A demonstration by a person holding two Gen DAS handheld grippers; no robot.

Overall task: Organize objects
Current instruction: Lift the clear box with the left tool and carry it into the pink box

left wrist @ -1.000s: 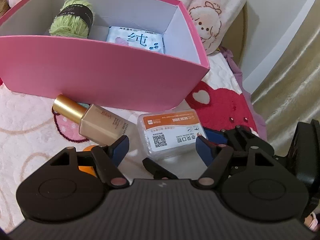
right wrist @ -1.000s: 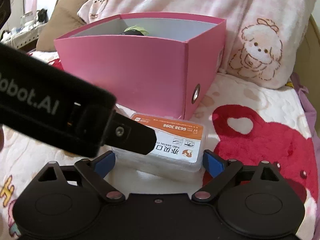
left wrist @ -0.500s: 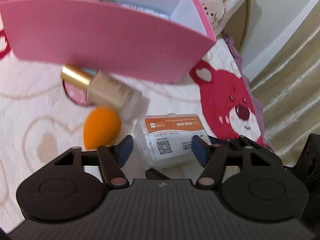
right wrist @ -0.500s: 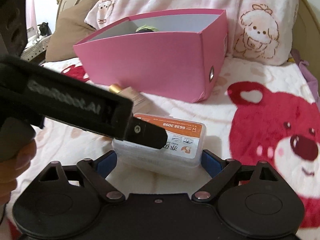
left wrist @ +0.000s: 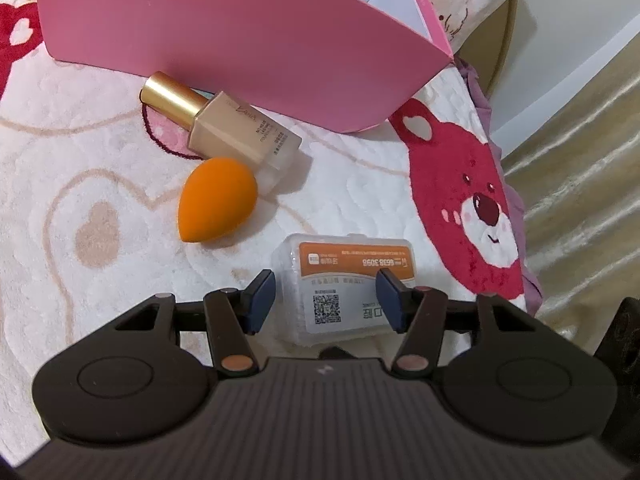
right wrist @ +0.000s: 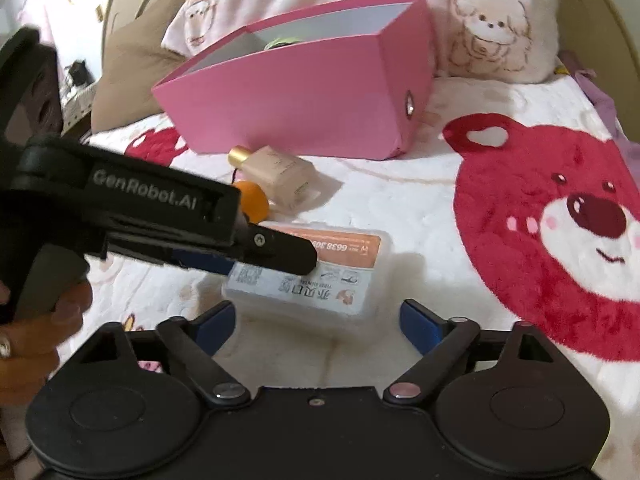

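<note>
Both grippers at clear plastic box (left wrist: 348,284) on blanket (left wrist: 80,184), near side of pink bin (left wrist: 240,40).
L gripper (left wrist: 326,298) closing, fingers straddling box, contact unclear; R gripper (right wrist: 316,326) closing, pads short of box, grasping nothing. Foundation bottle (left wrist: 240,136), orange sponge (left wrist: 216,204) far-left of box.

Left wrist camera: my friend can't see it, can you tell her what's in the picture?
The left gripper, jaws just closing, straddles a clear plastic box on a bear blanket. Behind lie an orange sponge, a makeup bottle and a pink box.
</note>
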